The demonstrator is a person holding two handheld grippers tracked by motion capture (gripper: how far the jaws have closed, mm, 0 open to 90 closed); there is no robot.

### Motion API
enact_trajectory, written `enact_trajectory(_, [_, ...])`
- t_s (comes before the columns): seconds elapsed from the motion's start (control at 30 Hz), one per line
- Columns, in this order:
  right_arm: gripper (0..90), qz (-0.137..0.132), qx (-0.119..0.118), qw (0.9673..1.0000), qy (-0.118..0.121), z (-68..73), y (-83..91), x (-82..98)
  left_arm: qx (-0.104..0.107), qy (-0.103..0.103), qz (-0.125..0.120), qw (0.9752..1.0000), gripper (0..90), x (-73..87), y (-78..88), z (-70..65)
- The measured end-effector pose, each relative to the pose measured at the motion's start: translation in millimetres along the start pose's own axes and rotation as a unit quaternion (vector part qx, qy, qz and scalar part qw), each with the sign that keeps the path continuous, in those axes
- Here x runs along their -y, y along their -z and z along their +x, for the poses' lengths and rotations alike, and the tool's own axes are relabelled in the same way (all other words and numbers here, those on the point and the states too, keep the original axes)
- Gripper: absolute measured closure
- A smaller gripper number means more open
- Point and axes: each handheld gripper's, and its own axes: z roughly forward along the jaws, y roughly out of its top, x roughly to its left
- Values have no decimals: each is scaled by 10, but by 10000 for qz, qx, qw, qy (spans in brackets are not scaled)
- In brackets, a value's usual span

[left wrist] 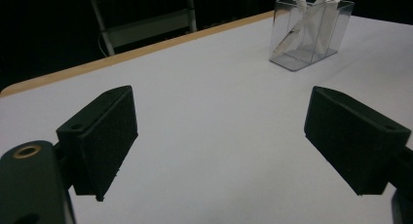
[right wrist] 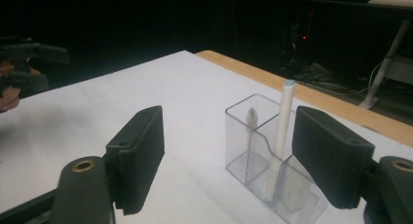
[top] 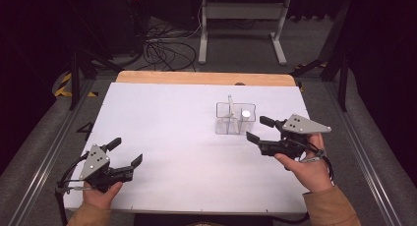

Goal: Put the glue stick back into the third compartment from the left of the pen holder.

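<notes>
Open right gripper (top: pixel 254 128) beside clear holder (top: pixel 235 119)

The left gripper (top: pixel 124 152) sat low near the table's (top: pixel 162 137) near left corner, held from below by the left hand (top: pixel 101 191), its jaws spread wide with nothing between them. The right gripper (top: pixel 259 129) hung over the table's right side, gripped by the right hand (top: pixel 305 167) on a brown-sleeved forearm, jaws pointing left and standing wide apart, pads touching nothing.
</notes>
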Motion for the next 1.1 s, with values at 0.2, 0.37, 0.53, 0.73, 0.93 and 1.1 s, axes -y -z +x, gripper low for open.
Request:
enact_trajectory(0.2, [282, -31, -117, 9999, 80, 32, -13, 141, -2, 0, 0, 10000, 131, -1, 0, -2])
enact_trajectory(0.37, [282, -50, -163, 9999, 26, 45, -35, 283, 3, 9, -3, 10000, 131, -1, 3, -2])
enact_trajectory(0.53, [284, -19, -154, 9999, -1, 45, -66, 437, 3, -4, -1, 10000, 131, -1, 6, 0])
enact_trajectory(0.73, [302, -22, -151, 9999, -50, 36, -97, 606, -1, 12, -5, 10000, 131, 0, 4, -5])
enact_trajectory(0.93, [304, -21, -35, 10000, -31, 56, -124, 749, 2, -18, -5, 10000, 131, -2, 7, -4])
enact_trajectory(1.1, [304, -14, -7, 10000, -17, 69, -137, 833, -7, -10, -17, 10000, 131, -1, 14, 1])
